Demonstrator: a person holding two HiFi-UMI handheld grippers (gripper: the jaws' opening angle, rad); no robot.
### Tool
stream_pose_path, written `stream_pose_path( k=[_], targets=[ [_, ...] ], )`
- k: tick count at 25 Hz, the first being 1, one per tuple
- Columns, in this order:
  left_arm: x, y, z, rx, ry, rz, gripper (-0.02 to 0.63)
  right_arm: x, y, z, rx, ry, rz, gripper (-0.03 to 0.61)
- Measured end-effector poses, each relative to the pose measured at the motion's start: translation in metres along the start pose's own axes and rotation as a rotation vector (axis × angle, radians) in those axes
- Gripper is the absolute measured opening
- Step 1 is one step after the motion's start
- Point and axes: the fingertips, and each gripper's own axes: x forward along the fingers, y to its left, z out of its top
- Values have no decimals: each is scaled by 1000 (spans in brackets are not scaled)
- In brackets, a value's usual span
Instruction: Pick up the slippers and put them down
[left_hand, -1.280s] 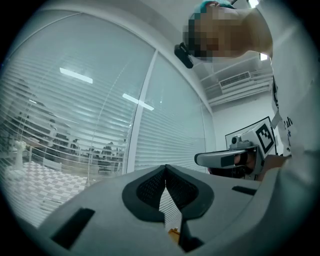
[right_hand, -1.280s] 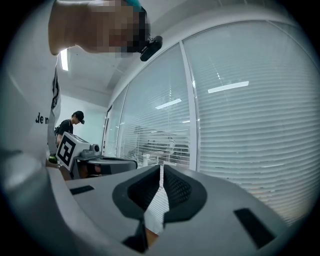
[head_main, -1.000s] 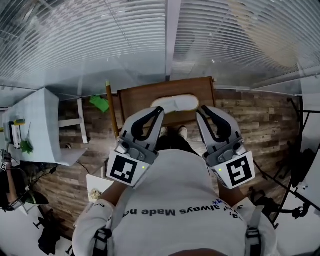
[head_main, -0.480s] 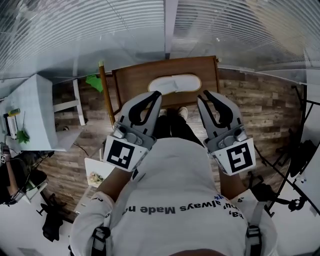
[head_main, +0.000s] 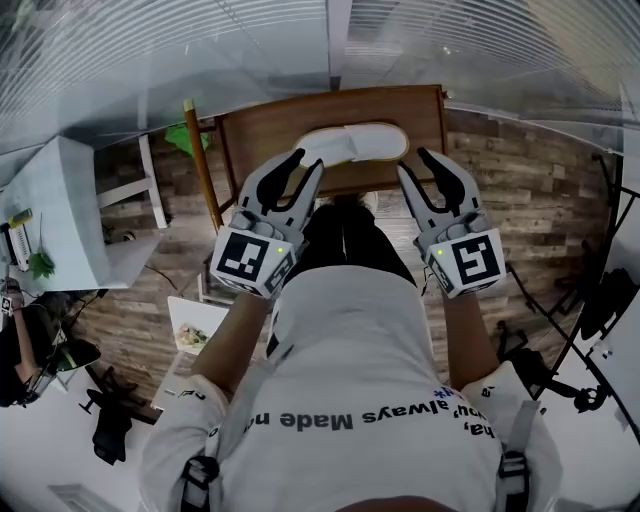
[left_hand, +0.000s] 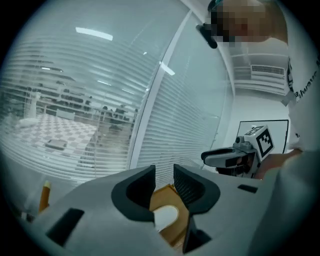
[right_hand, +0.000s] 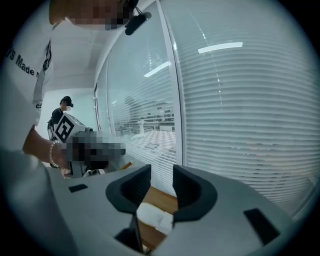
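The white slippers (head_main: 352, 145) lie on the brown table (head_main: 255, 140) at twelve o'clock; the left gripper (head_main: 307, 160) sits at their seven, the right gripper (head_main: 414, 162) at their five; both claws have just been opening, spread and empty; each should probably straddle its own slipper's edge squarely before pinching.

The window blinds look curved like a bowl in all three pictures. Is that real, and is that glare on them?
Head view: not real, the wide lens bows the straight blinds. Left gripper view: the same bowing, dark rounded corners, and a bright streak across the slats, likely a lamp's reflection. Right gripper view: bowed again, with a second streak of glare.
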Motion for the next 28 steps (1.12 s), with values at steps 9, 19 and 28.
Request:
stream_pose_path(
  k=[9,19,28],
  targets=[
    [29,40,-88,-50,138,48,129,29,-42,-85,52,113,-31,160],
    [58,98,-206,-169,283,128,158,65,-84,-190,142,233,-59,190],
    [68,132,-282,-265,393,150,193,85,-98,-258,197,318,-61,193]
  ],
)
